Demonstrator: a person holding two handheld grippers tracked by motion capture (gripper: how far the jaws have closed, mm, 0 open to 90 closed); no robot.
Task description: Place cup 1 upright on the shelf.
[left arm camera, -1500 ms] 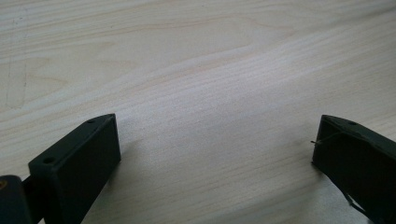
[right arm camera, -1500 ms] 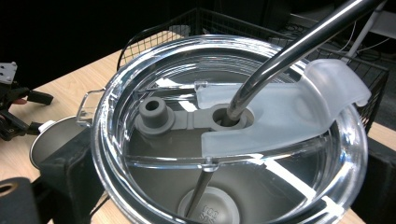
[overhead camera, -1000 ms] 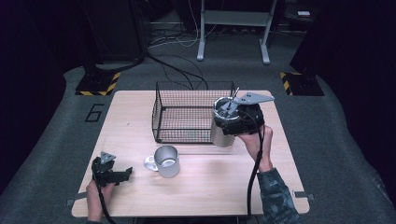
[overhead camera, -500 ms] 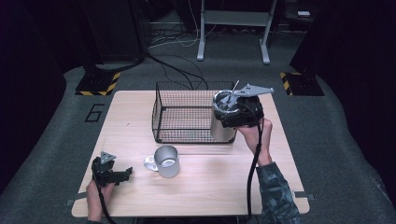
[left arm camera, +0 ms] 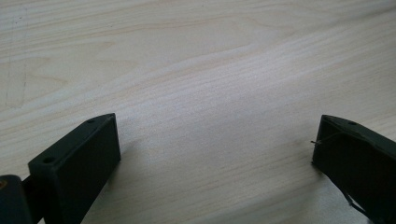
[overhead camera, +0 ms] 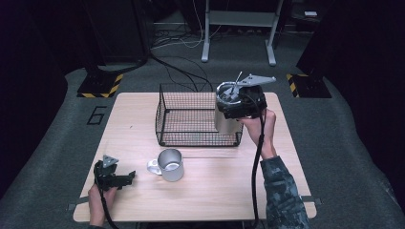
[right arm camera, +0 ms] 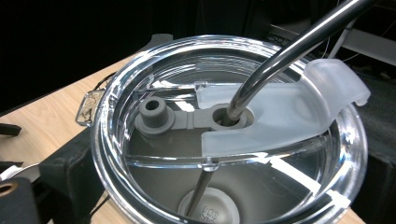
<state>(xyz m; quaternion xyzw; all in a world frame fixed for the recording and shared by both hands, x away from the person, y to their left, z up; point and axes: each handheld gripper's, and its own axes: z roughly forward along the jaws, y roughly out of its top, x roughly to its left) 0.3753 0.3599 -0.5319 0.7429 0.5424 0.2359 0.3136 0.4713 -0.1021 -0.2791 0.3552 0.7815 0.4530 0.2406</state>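
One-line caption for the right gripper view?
Hand-held gripper clamped on a steel tumbler, its clear lid pierced by a metal straw.

Tumblers with lid and straw [overhead camera: 228, 112]: one
Mugs [overhead camera: 169, 164]: one
Wire baskets [overhead camera: 184, 119]: one
Grippers: two
Desks [overhead camera: 133, 143]: one

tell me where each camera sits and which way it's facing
High view: above the person's side, looking forward and down on the table, wire basket and mug; both forearms enter from below.
Left gripper view: rides the left hand-held gripper, facing bare tabletop between its open jaws.
Right gripper view: rides the right hand-held gripper, looking down into the tumbler.
Shared: tumbler and table.
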